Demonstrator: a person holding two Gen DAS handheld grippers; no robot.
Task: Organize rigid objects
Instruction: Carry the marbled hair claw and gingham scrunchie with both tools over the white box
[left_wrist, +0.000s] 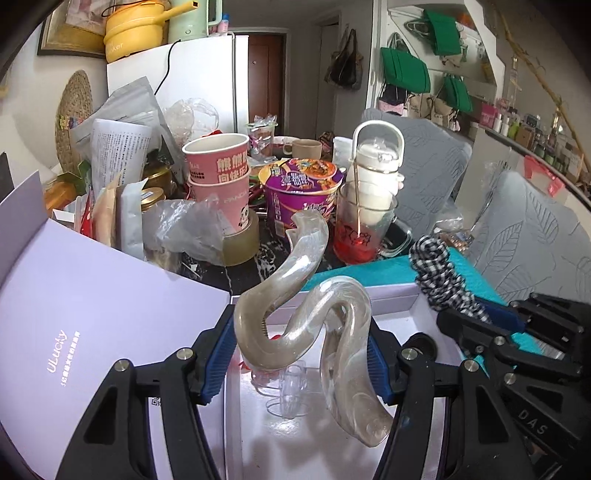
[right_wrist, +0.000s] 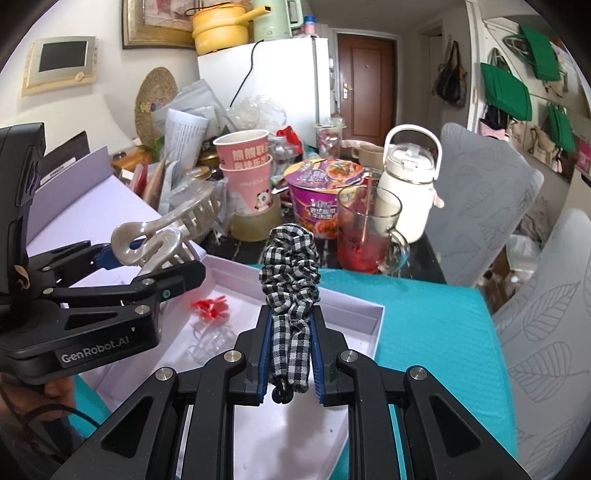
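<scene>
1. left wrist view: the left tool (left_wrist: 303, 354) is clamped on a translucent hair claw clip (left_wrist: 295, 310), pads on its two curved handles, held above the open white box (left_wrist: 391, 291), likely to drop it in.
2. on the box floor lie a clear small clip (left_wrist: 288, 391) and a red clip (right_wrist: 208, 306), so the box looks like the collecting place.
3. the right tool (right_wrist: 290, 354) pinches a checked scrunchie (right_wrist: 290, 273) upright over the box's right side, beside the teal mat (right_wrist: 436, 325).
4. farther back on the bench stand a glass mug (right_wrist: 369, 236), noodle bowl (right_wrist: 317, 192) and pink paper cups (right_wrist: 247, 162), well apart from both tools.
</scene>
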